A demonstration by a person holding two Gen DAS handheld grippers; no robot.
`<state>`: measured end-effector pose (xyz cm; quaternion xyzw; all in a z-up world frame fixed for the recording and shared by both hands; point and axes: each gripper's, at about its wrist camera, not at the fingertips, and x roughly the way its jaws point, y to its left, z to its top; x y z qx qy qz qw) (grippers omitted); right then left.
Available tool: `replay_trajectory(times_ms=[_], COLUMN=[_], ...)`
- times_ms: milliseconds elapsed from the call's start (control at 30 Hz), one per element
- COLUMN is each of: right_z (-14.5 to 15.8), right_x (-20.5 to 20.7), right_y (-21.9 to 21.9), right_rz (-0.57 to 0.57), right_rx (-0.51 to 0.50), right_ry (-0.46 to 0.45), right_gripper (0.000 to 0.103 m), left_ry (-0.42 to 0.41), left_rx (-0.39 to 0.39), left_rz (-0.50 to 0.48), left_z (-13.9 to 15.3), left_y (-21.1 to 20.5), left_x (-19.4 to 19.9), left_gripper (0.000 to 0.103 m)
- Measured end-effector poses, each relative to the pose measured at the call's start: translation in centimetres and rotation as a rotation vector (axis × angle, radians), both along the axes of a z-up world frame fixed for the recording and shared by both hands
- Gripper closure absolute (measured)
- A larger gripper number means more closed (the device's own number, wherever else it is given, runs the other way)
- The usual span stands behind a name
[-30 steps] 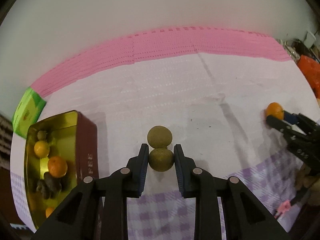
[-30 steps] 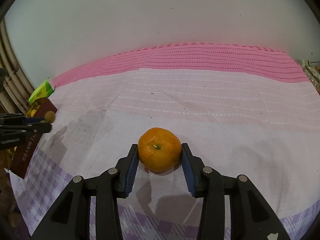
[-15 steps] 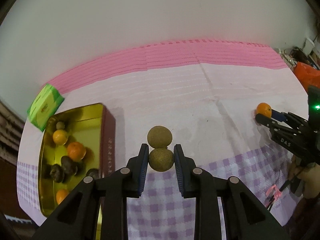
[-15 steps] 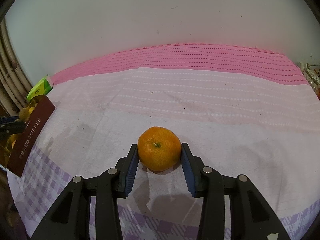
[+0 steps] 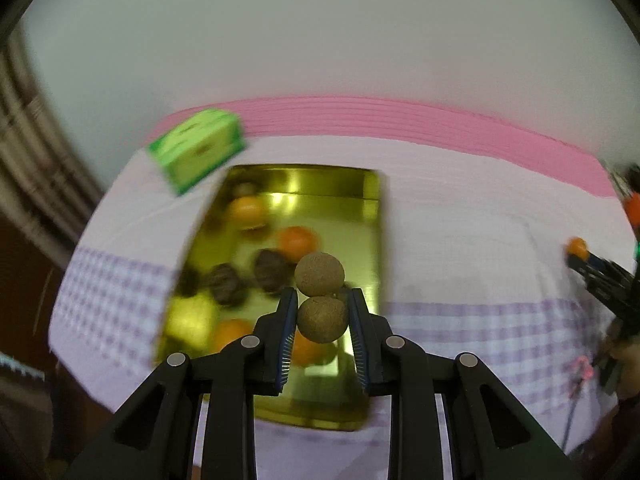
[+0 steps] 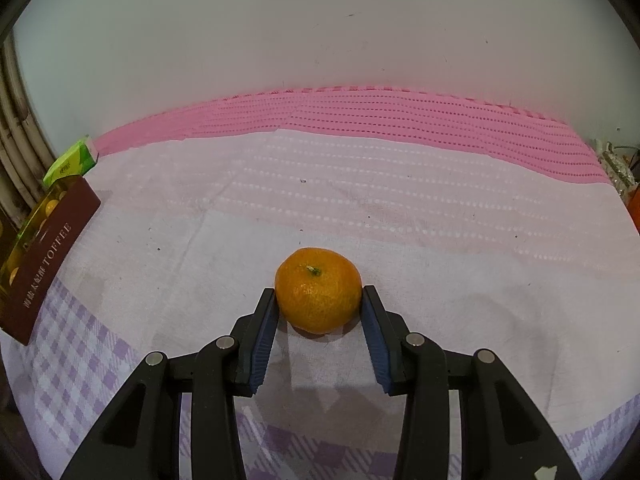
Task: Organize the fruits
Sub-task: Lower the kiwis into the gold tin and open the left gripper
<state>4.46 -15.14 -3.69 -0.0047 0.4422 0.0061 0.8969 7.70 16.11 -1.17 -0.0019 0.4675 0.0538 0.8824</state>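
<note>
My left gripper [image 5: 322, 298] is shut on the lower of two joined brown-green round fruits [image 5: 322, 318]. The upper fruit [image 5: 319, 274] sticks out past the fingertips. The pair hangs over the open gold tin [image 5: 320, 196], which holds several oranges [image 5: 296, 242] and dark wrinkled fruits [image 5: 228, 280]. In the right wrist view my right gripper [image 6: 319, 294] is shut on a mandarin [image 6: 318, 292] resting on the cloth, both blue pads against its sides. That mandarin [image 5: 577, 246] and the right gripper also show at the far right of the left wrist view.
A green box [image 5: 196, 150] lies behind the tin near the pink band of the cloth. The tin's maroon side, marked TOFFEE [image 6: 48, 240], stands at the left of the right wrist view. Orange clutter [image 5: 632, 206] sits at the table's far right edge.
My left gripper has carried the two joined fruits leftward, from over bare cloth to above the gold tin, rolling as it went. The right gripper and its mandarin have stayed put.
</note>
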Motion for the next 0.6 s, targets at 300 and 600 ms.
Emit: replay_trajectory(times_ms=[300,600], right_z=[0.3,1.2], right_x=[-0.2,-1.1], right_y=[0.0,0.4], right_rz=[0.002,0.005], right_rx=[0.009,0.032], right_ry=[0.012,0.008], right_gripper=[0.066,0.066], left_ry=[0.015,0.007], left_rx=[-0.026,-0.06], left_rz=[0.124,0.06], left_z=[-0.8,-0.8], left_y=[6.3,4.6], left_x=[-0.6,2.4], left_gripper=[0.076,0.076])
